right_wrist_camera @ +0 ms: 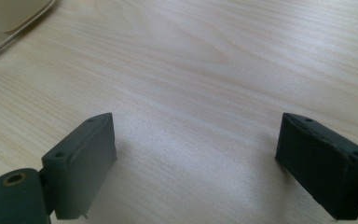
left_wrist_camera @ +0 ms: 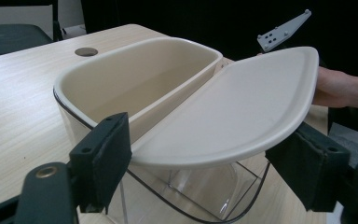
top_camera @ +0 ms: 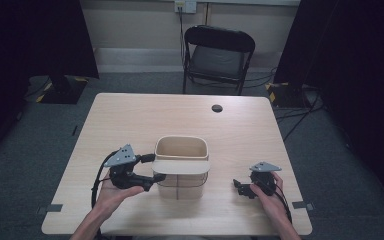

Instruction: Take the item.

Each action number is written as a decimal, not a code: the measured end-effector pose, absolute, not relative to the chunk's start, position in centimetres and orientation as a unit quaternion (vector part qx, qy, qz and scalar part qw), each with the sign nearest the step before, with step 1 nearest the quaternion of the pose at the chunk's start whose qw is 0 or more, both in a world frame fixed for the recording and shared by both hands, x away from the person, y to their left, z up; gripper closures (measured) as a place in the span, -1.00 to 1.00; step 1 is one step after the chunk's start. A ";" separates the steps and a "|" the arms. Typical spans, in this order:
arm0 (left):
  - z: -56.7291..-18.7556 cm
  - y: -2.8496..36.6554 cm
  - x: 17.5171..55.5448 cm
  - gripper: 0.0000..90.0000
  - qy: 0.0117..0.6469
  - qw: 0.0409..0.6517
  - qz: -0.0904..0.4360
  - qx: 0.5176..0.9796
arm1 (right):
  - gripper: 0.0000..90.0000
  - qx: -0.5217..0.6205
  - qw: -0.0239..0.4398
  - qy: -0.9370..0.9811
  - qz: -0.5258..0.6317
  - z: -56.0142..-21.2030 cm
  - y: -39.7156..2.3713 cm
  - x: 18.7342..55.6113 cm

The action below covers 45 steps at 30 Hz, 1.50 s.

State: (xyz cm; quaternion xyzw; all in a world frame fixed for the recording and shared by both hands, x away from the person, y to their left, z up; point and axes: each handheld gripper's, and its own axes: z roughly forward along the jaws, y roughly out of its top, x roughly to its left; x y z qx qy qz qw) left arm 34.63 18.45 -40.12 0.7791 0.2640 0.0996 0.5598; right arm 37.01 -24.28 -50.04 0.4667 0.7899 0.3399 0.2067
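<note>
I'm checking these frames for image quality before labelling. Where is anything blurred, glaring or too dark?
High view: even light on the table, black, detail-less curtains at both sides. Left gripper view: the cream lid and bin are sharp, with soft sheen but no harsh glare; the background is black. Right gripper view: wood grain sharp, with a bright washed patch between the open jaws, whose pads look slightly soft.

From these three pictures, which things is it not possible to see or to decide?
- Inside of the clear lower box: in the high view the cream lid covers it; the left gripper view cuts off its bottom.
- Floor of the cream tub: hidden by its own wall in the left gripper view.
- Whether the left gripper touches the lid: unclear.
- Right gripper in the high view: too small for detail.
</note>
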 end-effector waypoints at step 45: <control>-38.4 17.7 35.7 -0.09 0.257 0.567 0.052 0.781 | -0.77 0.466 0.207 0.791 0.339 -50.1 -24.2 37.1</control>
